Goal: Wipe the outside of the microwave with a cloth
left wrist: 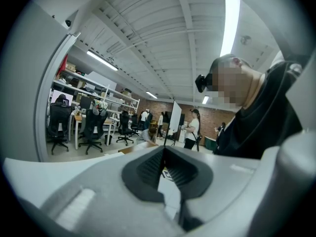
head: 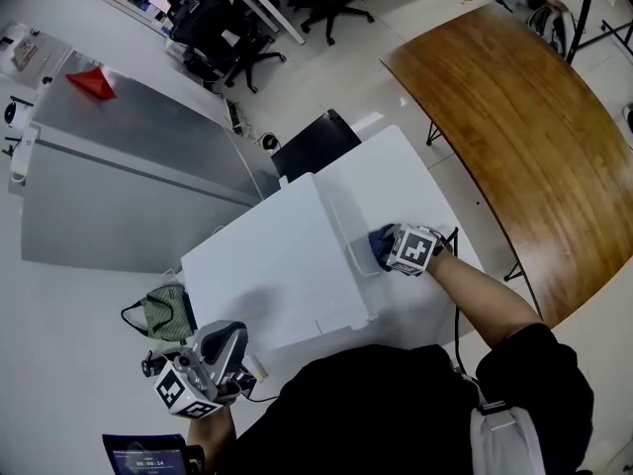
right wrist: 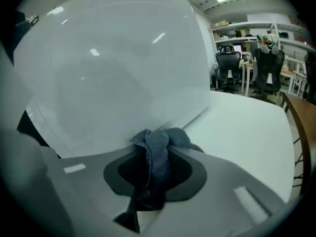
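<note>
The white microwave stands on a white table, seen from above. My right gripper is at its right side wall, shut on a bunched blue cloth. In the right gripper view the cloth sticks out between the jaws and touches the glossy white wall of the microwave near its bottom edge. My left gripper hangs low at the front left, off the microwave. It points up towards the person, and its dark pads are closed together with nothing between them.
A curved wooden table lies to the right. A grey metal cabinet with a red item on it stands at the left. A black box sits behind the microwave, and a green pouch with a cable lies front left. Office chairs stand at the back.
</note>
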A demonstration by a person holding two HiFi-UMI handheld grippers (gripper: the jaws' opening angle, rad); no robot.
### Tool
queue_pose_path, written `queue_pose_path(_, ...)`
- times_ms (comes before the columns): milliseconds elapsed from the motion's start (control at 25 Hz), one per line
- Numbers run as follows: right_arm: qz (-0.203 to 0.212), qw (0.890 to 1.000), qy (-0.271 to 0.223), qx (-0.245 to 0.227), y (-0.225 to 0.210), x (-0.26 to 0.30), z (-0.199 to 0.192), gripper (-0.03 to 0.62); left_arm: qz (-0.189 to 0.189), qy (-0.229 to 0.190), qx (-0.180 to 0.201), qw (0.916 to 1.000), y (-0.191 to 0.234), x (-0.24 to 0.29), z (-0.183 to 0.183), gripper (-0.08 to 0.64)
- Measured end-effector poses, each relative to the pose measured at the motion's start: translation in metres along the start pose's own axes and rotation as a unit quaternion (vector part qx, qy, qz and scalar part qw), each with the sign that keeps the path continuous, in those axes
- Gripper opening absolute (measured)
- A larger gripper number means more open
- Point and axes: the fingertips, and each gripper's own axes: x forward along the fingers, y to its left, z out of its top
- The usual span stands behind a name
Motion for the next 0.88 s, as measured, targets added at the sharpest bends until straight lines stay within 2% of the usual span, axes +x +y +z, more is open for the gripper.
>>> queue_pose_path(80, 0.008, 1.0, -0.005, 0.016, -0.003, -0.011, 0.002, 0.086, -0.002, -0.002, 0.001, 1.0, -0.001, 0.0, 0.002, 0.005)
queue_pose_path(120, 0.007, 0.999, -0.029, 0.036, -0.005, -0.025, 0.01, 0.086, -0.003, -0.002, 0.001, 1.0, -0.001, -0.001, 0.003, 0.004)
queue_pose_path(160, 0.008, 0.995, -0.073, 0.061, -0.006, -0.045, 0.025, 0.086, -0.003, -0.003, 0.002, 1.0, -0.001, -0.002, 0.004, 0.005)
queue_pose_path(200, 0.016, 0.987, -0.136, 0.084, -0.003, -0.071, 0.046, 0.087, -0.002, -0.003, 0.002, 1.0, -0.001, -0.003, 0.005, 0.005)
queue_pose_path(240, 0.034, 0.971, -0.213, 0.101, 0.005, -0.101, 0.071, 0.087, 0.0, -0.003, 0.003, 1.0, -0.001, -0.004, 0.005, 0.005)
queue_pose_path(280, 0.059, 0.949, -0.291, 0.108, 0.018, -0.132, 0.098, 0.087, 0.001, -0.003, 0.003, 1.0, -0.001, -0.005, 0.004, 0.005)
queue_pose_path(320, 0.083, 0.924, -0.357, 0.107, 0.033, -0.16, 0.123, 0.087, 0.001, -0.003, 0.003, 1.0, 0.0, -0.005, 0.004, 0.005)
queue_pose_path(360, 0.103, 0.905, -0.401, 0.098, 0.049, -0.179, 0.143, 0.087, 0.001, -0.002, 0.003, 1.0, 0.0, -0.005, 0.004, 0.005)
queue_pose_path(400, 0.116, 0.894, -0.423, 0.086, 0.062, -0.186, 0.155, 0.087, 0.001, -0.002, 0.003, 1.0, 0.0, -0.005, 0.004, 0.005)
queue_pose_path(440, 0.122, 0.89, -0.432, 0.076, 0.071, -0.186, 0.16, 0.087, 0.0, -0.002, 0.003, 1.0, 0.0, -0.004, 0.004, 0.005)
queue_pose_path(520, 0.13, 0.886, -0.437, 0.087, 0.074, -0.177, 0.157, 0.087, -0.002, -0.002, 0.003, 1.0, -0.001, -0.003, 0.005, 0.005)
queue_pose_path(560, 0.131, 0.888, -0.43, 0.098, 0.071, -0.17, 0.149, 0.087, -0.003, -0.002, 0.004, 1.0, -0.001, -0.003, 0.005, 0.005)
queue_pose_path(640, 0.122, 0.902, -0.397, 0.115, 0.061, -0.148, 0.127, 0.087, -0.002, -0.001, 0.004, 1.0, -0.002, -0.003, 0.005, 0.005)
queue_pose_path(720, 0.101, 0.93, -0.332, 0.123, 0.049, -0.114, 0.093, 0.086, 0.0, 0.0, 0.004, 1.0, -0.002, -0.004, 0.004, 0.005)
queue_pose_path(800, 0.074, 0.959, -0.245, 0.124, 0.037, -0.072, 0.051, 0.084, -0.001, 0.0, 0.003, 1.0, -0.003, -0.003, 0.003, 0.005)
queue_pose_path(880, 0.054, 0.975, -0.171, 0.132, 0.028, -0.039, 0.017, 0.083, -0.005, 0.0, 0.006, 1.0, -0.004, -0.001, 0.004, 0.005)
